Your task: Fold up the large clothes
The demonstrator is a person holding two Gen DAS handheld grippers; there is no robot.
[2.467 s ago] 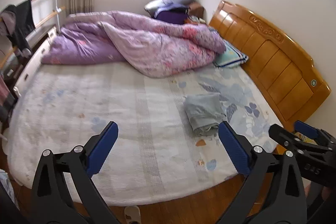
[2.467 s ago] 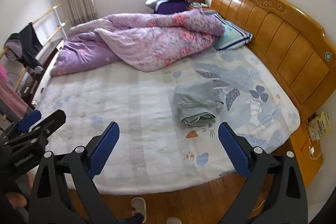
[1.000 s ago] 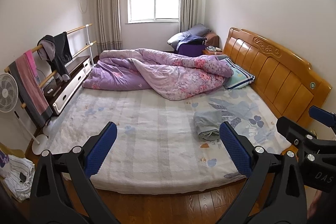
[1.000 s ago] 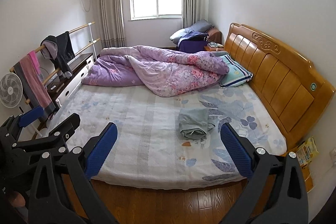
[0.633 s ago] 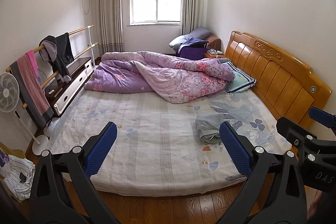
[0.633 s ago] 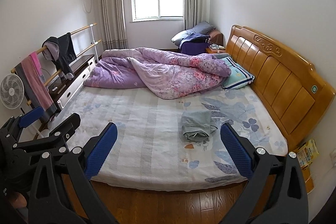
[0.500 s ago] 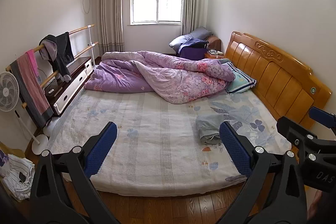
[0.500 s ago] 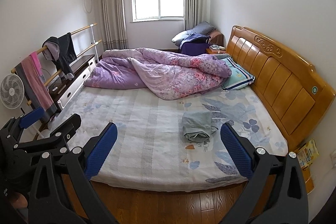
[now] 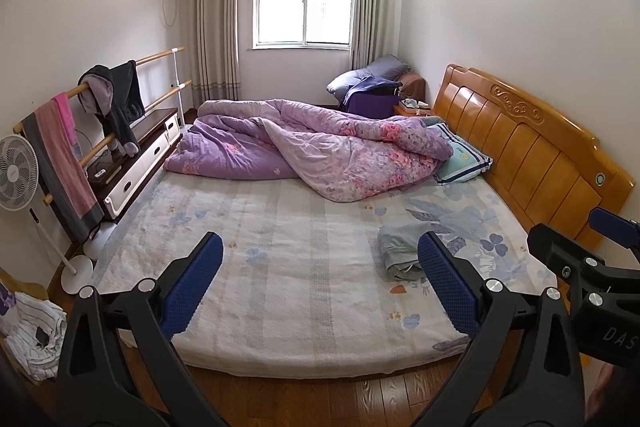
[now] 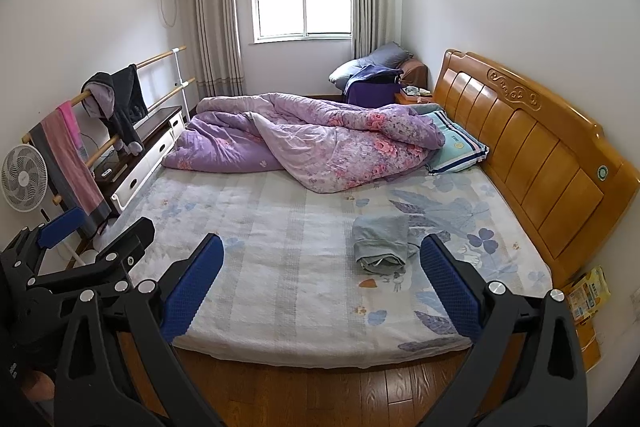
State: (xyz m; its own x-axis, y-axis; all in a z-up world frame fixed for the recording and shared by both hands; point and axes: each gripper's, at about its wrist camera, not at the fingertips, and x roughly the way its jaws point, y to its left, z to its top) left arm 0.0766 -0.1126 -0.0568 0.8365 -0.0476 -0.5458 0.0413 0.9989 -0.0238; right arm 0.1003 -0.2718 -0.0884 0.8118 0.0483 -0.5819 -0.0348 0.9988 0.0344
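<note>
A bed (image 9: 280, 307) with a pale flowered sheet is seen from its long side in both wrist views. The left gripper (image 9: 320, 279) is held off the near edge of the bed, above the wooden floor (image 9: 320, 399); its two blue-padded fingers are spread wide and nothing is held between them. The right gripper (image 10: 322, 281) is held likewise off the near edge, its blue fingers also wide apart and empty. Each gripper is seen from the other's camera: the right one at the right border of the left view, the left one at the left border of the right view.

A folded grey garment (image 10: 380, 241) is laid on the bed, towards the headboard (image 10: 532, 163) and nearer the near edge than the far one. It is touched by neither gripper and lies well apart from both. Its open, layered end is turned to the near edge.

On the far side of the bed a purple quilt (image 9: 320, 151) is heaped, and a blue-striped pillow (image 9: 460, 159) is tucked between the quilt and the headboard. At the foot end of the bed a rail (image 9: 100, 115) hung with dark and pink clothes is stood, with a fan (image 9: 16, 171) beside it. A pile of light cloth (image 9: 28, 335) is seen on the floor below the fan, in the left view only.
</note>
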